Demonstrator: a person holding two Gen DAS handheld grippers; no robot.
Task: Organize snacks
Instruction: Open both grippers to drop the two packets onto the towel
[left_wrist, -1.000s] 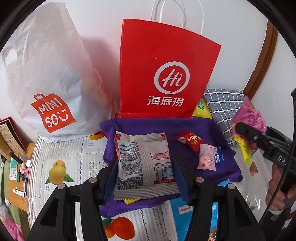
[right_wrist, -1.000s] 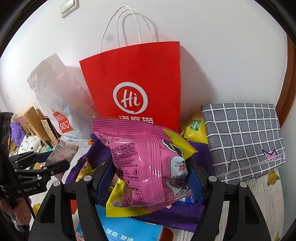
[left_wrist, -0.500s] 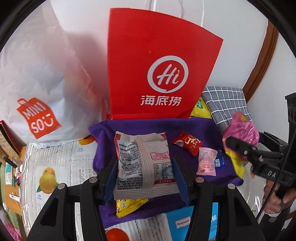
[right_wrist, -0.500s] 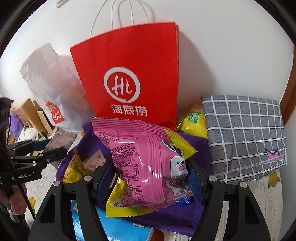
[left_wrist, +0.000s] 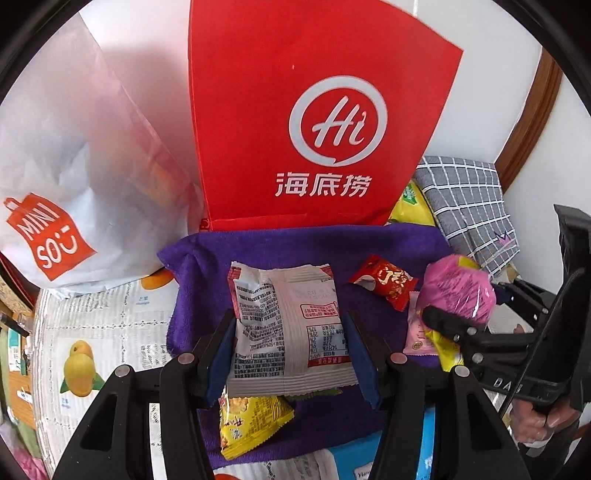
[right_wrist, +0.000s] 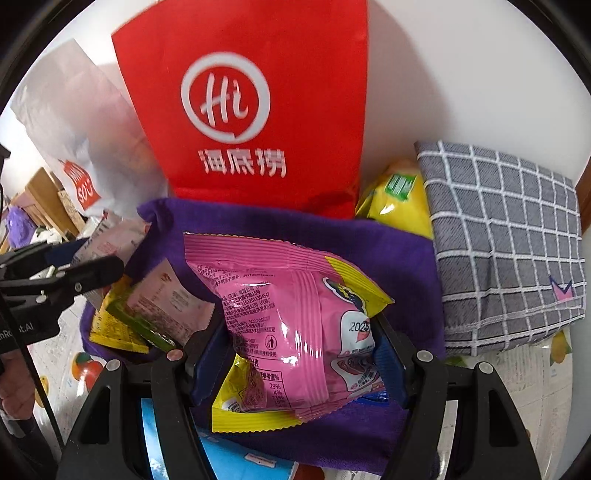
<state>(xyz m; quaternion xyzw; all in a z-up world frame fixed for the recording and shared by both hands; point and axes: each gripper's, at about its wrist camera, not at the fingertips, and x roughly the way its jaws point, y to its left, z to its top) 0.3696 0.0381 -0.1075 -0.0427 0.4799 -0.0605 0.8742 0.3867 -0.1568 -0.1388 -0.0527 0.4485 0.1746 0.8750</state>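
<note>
The red paper bag (left_wrist: 295, 122) stands upright against the wall at the rear; the white MINISO plastic bag (left_wrist: 66, 177) leans just beside it on its left; a grey checked cloth (right_wrist: 502, 243) lies folded to the right, with a yellow snack bag (right_wrist: 402, 199) wedged between it and the red bag. A purple towel (left_wrist: 280, 247) is spread on the bench (left_wrist: 103, 325) in front of the red bag, over a fruit-printed cover. The right gripper (right_wrist: 299, 354) is clamped on a pink snack pack (right_wrist: 291, 314), pads pressing both sides, held above the towel's right part. The left gripper (left_wrist: 291, 354) is clamped on a white snack pack (left_wrist: 291, 325), printed back facing the camera, held above the towel's middle. Lying on the towel: a yellow snack packet (left_wrist: 251, 421) near the front edge; a small red candy wrapper (left_wrist: 388, 280); a small pale pink sachet (left_wrist: 415, 332), partly hidden behind the right gripper. A blue item (right_wrist: 221, 454), possibly a box, lies at the towel's front edge.
</note>
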